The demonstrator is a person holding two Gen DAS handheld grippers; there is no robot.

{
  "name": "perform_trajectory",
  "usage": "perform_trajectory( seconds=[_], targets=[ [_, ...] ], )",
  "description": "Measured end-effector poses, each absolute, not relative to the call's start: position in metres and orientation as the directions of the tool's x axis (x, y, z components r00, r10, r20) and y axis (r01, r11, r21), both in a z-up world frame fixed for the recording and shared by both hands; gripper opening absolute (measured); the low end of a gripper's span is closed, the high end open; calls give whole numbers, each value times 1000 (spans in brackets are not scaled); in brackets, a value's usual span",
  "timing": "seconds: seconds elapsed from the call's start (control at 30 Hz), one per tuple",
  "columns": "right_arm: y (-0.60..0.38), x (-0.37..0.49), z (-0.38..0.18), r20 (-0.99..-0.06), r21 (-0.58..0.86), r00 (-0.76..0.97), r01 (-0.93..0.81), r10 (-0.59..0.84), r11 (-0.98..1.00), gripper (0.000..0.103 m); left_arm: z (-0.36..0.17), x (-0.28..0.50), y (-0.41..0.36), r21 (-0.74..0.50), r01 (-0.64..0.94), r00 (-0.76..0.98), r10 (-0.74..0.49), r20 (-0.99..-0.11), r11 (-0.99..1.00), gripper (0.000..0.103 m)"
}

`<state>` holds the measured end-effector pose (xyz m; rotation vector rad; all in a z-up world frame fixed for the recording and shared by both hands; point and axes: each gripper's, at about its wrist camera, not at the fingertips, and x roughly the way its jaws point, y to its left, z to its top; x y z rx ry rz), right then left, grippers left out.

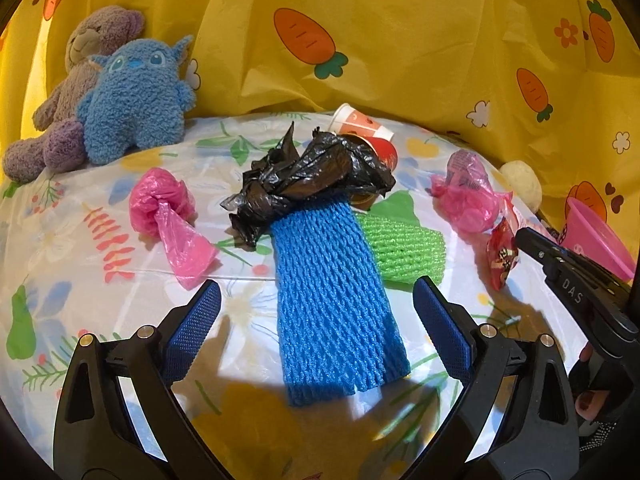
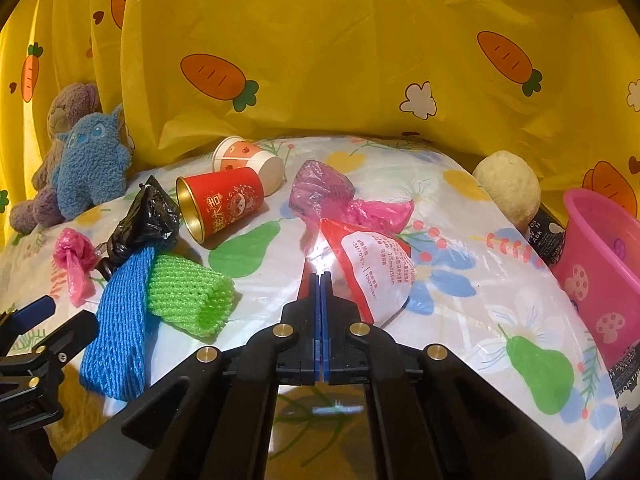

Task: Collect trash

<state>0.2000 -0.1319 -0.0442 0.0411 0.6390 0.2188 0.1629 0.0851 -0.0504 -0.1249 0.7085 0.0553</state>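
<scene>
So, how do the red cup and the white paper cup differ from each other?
The red cup is red outside with a gold inside; the white paper cup is white with an orange picture. The red cup's mouth faces the camera; the white cup's faces away to the right. The red cup lies nearer. Both lie on their sides, touching.

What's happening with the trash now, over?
Right gripper shut on red snack wrapper. Left gripper open over blue foam net. Pink bin at far right, path clear.
</scene>
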Motion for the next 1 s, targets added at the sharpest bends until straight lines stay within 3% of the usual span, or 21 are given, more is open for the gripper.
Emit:
perform_trajectory(
  seconds=[0.23, 0.4, 0.47, 0.5, 0.53, 0.57, 0.67, 1.0],
  targets=[
    [-150, 180, -35, -552, 147, 794, -210, 256, 967, 1, -65, 176, 81, -121, -53, 686, -52, -726, 991, 73],
    [-156, 179, -35, -552, 158, 793, -203, 257, 966, 3, -74, 181, 83, -169, -53, 644, -96, -759, 984, 50],
    [-156, 180, -35, -555, 159, 793, -198, 253, 967, 21, -75, 181, 83, -168, -56, 644, -93, -760, 984, 44],
    [-156, 180, -36, -551, 162, 796, -193, 250, 968, 42, -75, 181, 83, -168, -54, 643, -94, -760, 984, 37],
    [-156, 180, -36, -547, 163, 800, -186, 246, 969, 57, -75, 181, 82, -166, -54, 641, -93, -762, 985, 33],
    [-155, 182, -36, -548, 159, 801, -184, 242, 970, 58, -75, 181, 82, -164, -54, 639, -92, -764, 985, 25],
    [-152, 188, -37, -563, 150, 793, -179, 233, 972, 61, -76, 183, 80, -168, -38, 632, -106, -767, 985, 13],
    [-139, 213, -45, -614, 108, 767, -152, 186, 982, 61, -46, 150, 76, -206, 5, 727, -145, -671, 979, 9]
  ],
)
